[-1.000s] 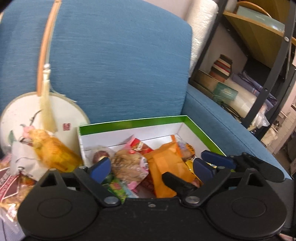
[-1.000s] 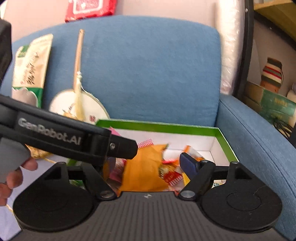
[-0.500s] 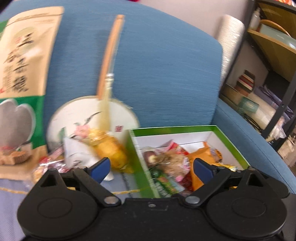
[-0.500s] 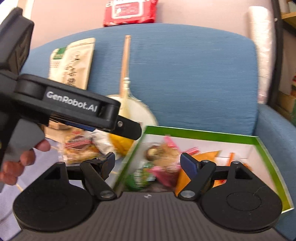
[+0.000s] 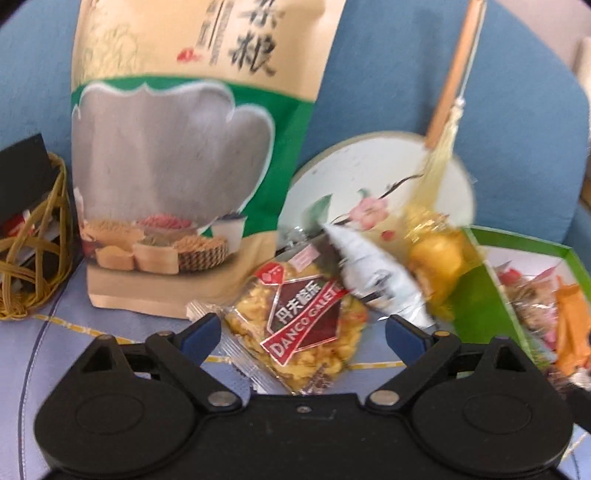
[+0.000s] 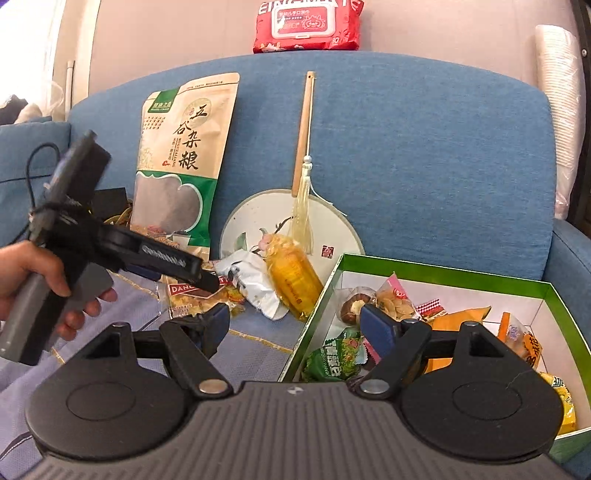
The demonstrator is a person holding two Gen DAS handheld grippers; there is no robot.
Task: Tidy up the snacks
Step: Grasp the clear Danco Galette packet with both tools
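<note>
Blue sofa cushions [image 6: 424, 155] hold loose snacks beside my green box [image 6: 436, 271]. My left gripper [image 5: 303, 334] hangs spread wide around the biscuit packet [image 5: 299, 325]; my right gripper [image 6: 291, 325] gapes empty. That slick wrapper could slip free.

A blue fabric sofa [image 6: 424, 155] fills the scene, its backrest against a plain beige wall [image 6: 166, 33]; bright daylight enters far left.

On the sofa seat [image 6: 258, 350], the grain bag [image 6: 184, 162] and round fan [image 6: 291, 229] lean against the backrest [image 6: 424, 166], loose snack packets [image 6: 258, 284] lie before them, and the snack-filled box [image 6: 443, 273] sits to their right.
</note>
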